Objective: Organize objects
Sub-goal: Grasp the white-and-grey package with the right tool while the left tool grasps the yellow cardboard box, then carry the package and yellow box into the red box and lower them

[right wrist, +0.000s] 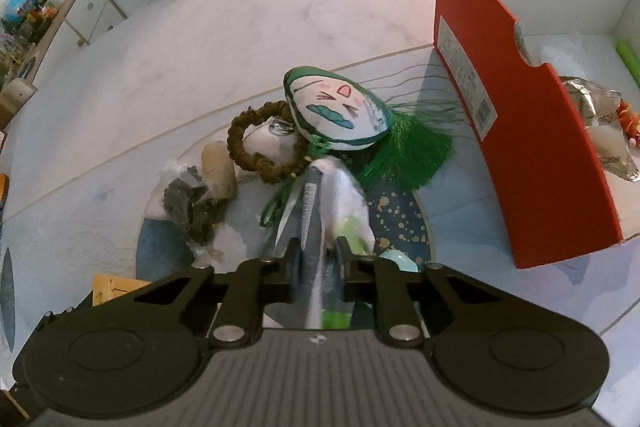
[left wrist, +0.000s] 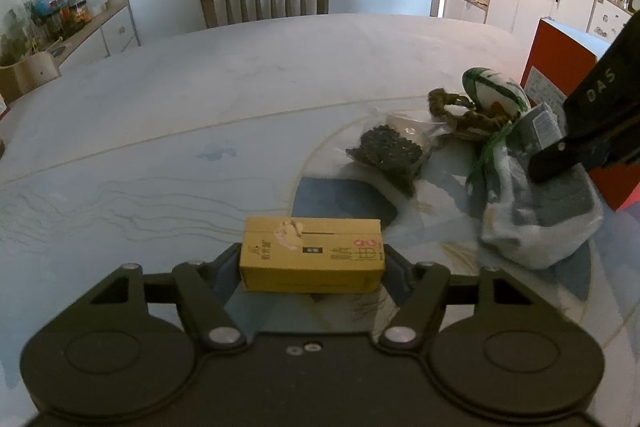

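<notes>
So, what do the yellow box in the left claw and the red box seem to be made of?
The yellow box looks like matte printed cardboard: sharp folded edges, a torn patch on top. The red box seems to be paperboard too, red outside and white inside, with a torn notch on its rim.

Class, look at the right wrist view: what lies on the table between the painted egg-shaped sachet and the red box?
In the right wrist view, only the sachet's green tassel and its loose threads cross that stretch toward the red box; otherwise bare table.
</notes>
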The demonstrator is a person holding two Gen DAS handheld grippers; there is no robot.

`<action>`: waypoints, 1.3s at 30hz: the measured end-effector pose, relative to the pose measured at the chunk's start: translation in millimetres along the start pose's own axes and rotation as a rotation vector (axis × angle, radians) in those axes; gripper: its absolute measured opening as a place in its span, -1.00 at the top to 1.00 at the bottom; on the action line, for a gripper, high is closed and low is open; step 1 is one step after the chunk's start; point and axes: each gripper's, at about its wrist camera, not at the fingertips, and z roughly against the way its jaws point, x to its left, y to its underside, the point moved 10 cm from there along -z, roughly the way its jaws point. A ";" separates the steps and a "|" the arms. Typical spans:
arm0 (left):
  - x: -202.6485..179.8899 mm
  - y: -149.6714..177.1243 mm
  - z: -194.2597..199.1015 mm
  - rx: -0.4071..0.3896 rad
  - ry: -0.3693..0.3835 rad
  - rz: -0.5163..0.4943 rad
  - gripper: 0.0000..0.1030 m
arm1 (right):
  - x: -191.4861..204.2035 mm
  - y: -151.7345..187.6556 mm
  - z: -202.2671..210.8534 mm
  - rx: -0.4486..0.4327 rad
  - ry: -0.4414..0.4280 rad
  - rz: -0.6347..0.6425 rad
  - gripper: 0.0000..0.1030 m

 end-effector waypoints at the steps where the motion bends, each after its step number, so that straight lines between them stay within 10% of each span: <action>1: 0.1 0.4 0.1 0.001 -0.002 0.000 -0.34 | -0.6 0.2 1.8 -0.002 -0.003 -0.004 0.73; 39: -83.4 -86.1 133.5 -0.158 0.244 -0.064 -0.34 | -91.2 24.5 179.6 -0.186 -0.188 -0.173 0.78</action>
